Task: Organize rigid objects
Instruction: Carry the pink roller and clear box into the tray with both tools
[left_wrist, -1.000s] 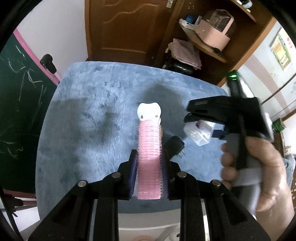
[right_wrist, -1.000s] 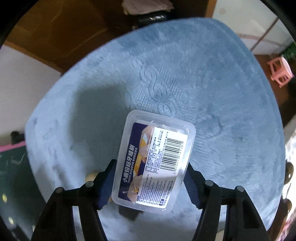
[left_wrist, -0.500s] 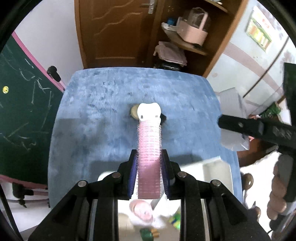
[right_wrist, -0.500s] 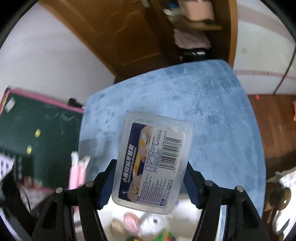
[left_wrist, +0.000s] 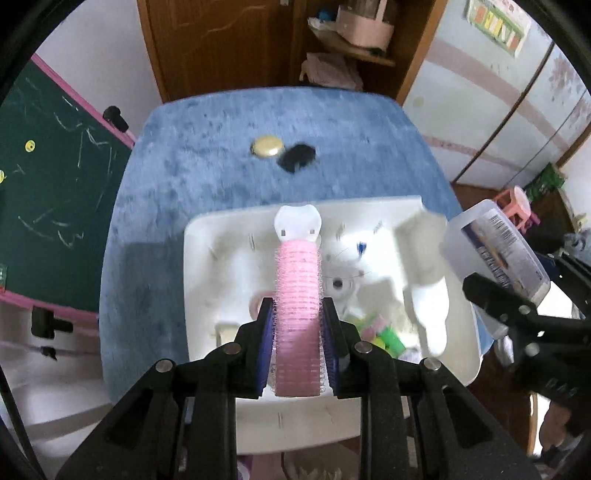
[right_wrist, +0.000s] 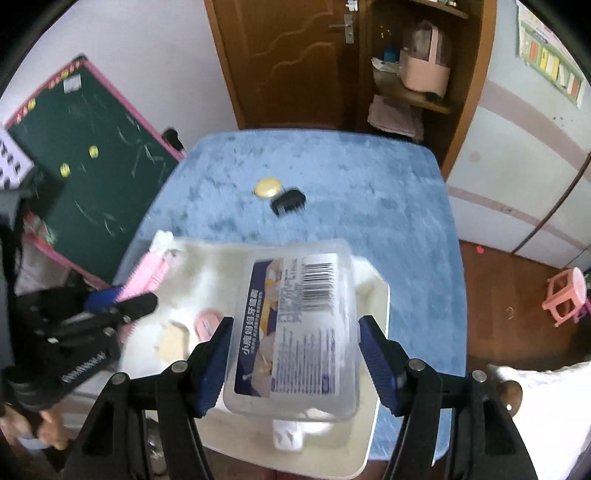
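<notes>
Pink cylindrical hair roller with white plastic clip (left_wrist: 297, 295) clenched in left claw (left_wrist: 297, 325), hanging above white plastic bin (left_wrist: 199, 236). Clear rectangular plastic box with barcode label (right_wrist: 295, 328) gripped across its width in right claw (right_wrist: 295, 354), also above bin, nearer its right side. Bin sits on blue plush tabletop (left_wrist: 221, 155); holds small colourful items, blurred. Gold round disc (left_wrist: 266, 147) and black plug-like object (left_wrist: 296, 157) lie on tabletop beyond bin, just beside each other. Judgement: lower each item inside bin walls before releasing; keep claws apart; place box flat, roller in free spot.
</notes>
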